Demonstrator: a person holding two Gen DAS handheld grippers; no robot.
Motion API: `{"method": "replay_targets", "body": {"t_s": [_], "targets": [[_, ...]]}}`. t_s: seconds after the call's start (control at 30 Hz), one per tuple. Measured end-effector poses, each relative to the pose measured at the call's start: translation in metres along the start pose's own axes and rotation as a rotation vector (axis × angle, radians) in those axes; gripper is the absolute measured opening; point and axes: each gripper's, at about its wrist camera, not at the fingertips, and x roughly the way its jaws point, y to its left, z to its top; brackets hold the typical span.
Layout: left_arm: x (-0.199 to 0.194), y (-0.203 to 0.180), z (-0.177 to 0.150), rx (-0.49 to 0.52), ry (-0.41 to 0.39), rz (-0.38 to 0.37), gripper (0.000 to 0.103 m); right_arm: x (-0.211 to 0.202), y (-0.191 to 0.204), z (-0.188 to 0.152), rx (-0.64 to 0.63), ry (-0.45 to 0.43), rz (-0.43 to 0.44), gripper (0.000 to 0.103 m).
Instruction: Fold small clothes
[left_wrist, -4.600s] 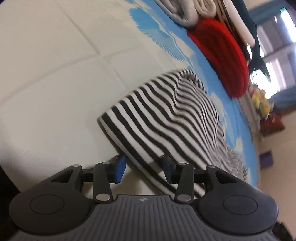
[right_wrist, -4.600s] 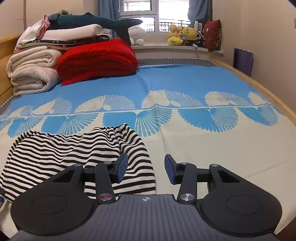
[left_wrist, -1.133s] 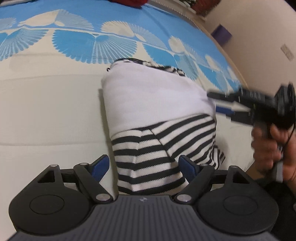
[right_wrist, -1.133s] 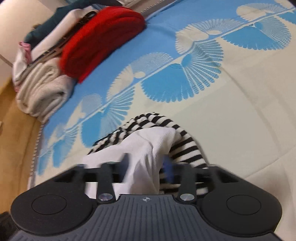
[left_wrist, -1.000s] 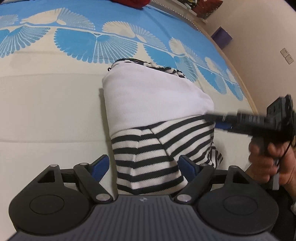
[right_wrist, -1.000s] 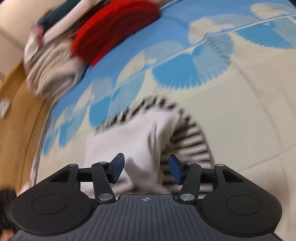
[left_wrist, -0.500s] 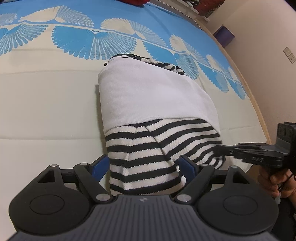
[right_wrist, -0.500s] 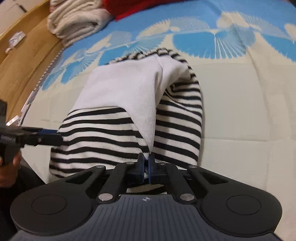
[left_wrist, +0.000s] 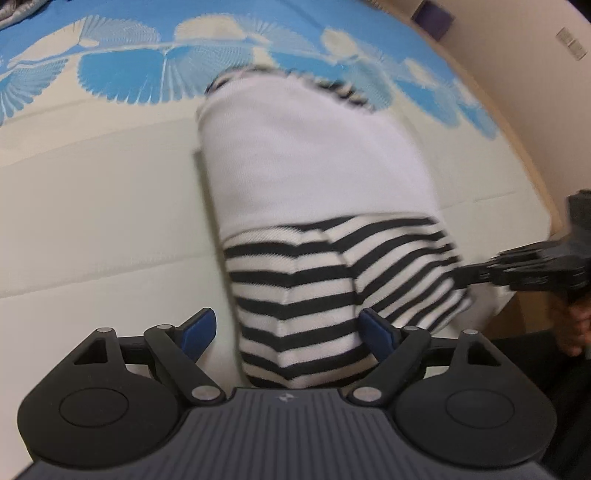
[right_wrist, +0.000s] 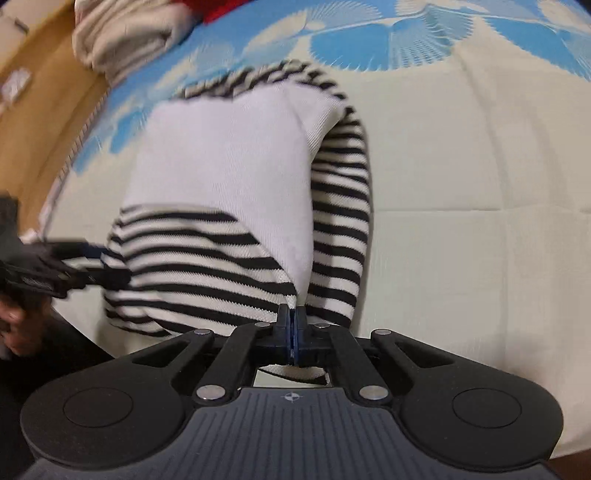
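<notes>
On the cream part of the bed cover (left_wrist: 92, 206), near its front edge, lies the striped garment (left_wrist: 325, 273), a small black-and-white knit folded so that a plain white panel (left_wrist: 306, 155) covers its far half while the striped part bulges toward the cameras. Beyond it the cover turns blue with pale fan-shaped patterns. From the left wrist view, the left gripper (left_wrist: 286, 334) hangs over the near end of the garment with its jaws spread wide; the two blue pads (left_wrist: 197, 332) flank the striped bundle, one on each side, and neither visibly presses the cloth, though the right-hand pad sits just beside it. At the right edge of that view the right gripper (left_wrist: 469, 275) reaches in sideways, its tip against the striped edge, with a hand (left_wrist: 576, 328) gripping its handle. From the right wrist view, the right gripper (right_wrist: 293, 325) is clenched tight, and a fold where the white panel meets the stripes runs down into the pinched pads at the garment's near edge, so it grips the cloth there. On the left of that view the left gripper (right_wrist: 107, 266) touches the striped side, slightly blurred. Far left, rolled cream blankets (right_wrist: 122, 33) and a bit of red fabric (right_wrist: 218, 7) rest by a wooden bed frame (right_wrist: 44, 99).
</notes>
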Motion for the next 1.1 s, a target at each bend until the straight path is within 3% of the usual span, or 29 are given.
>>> {"method": "replay_targets", "body": {"t_s": [0.1, 0.2, 0.33, 0.43, 0.57, 0.63, 0.7, 0.8, 0.9, 1.03, 1.1], "targets": [[-0.006, -0.001, 0.000, 0.038, 0.000, -0.037, 0.087, 0.000, 0.002, 0.006, 0.007, -0.016, -0.042, 0.000], [0.020, -0.001, -0.009, 0.101, 0.091, 0.054, 0.093, 0.006, 0.000, 0.007, 0.000, -0.005, -0.078, 0.000], [0.013, -0.002, -0.004, 0.102, 0.062, 0.043, 0.091, 0.014, 0.006, 0.008, -0.043, 0.031, -0.105, 0.000], [-0.004, -0.008, 0.000, 0.111, -0.001, 0.034, 0.090, 0.010, 0.012, 0.011, -0.053, 0.024, -0.092, 0.001], [-0.022, 0.005, 0.014, -0.013, -0.064, 0.018, 0.090, -0.010, 0.019, 0.016, -0.055, -0.071, -0.101, 0.005], [-0.031, 0.010, 0.025, -0.055, -0.081, 0.041, 0.090, -0.021, 0.016, 0.020, -0.008, -0.141, -0.104, 0.022], [-0.040, 0.019, 0.041, -0.125, -0.103, 0.039, 0.090, -0.031, 0.011, 0.027, 0.059, -0.217, -0.077, 0.032], [-0.042, 0.032, 0.068, -0.223, -0.120, -0.004, 0.090, -0.030, 0.007, 0.041, 0.160, -0.291, -0.029, 0.037], [-0.027, 0.038, 0.086, -0.257, -0.114, -0.024, 0.090, -0.019, 0.006, 0.056, 0.233, -0.316, -0.017, 0.041], [0.007, 0.054, 0.078, -0.350, -0.106, -0.093, 0.090, 0.005, 0.003, 0.070, 0.341, -0.296, -0.064, 0.042], [0.024, 0.061, 0.074, -0.385, -0.043, -0.057, 0.089, 0.015, 0.004, 0.076, 0.366, -0.286, -0.084, 0.042]]}}
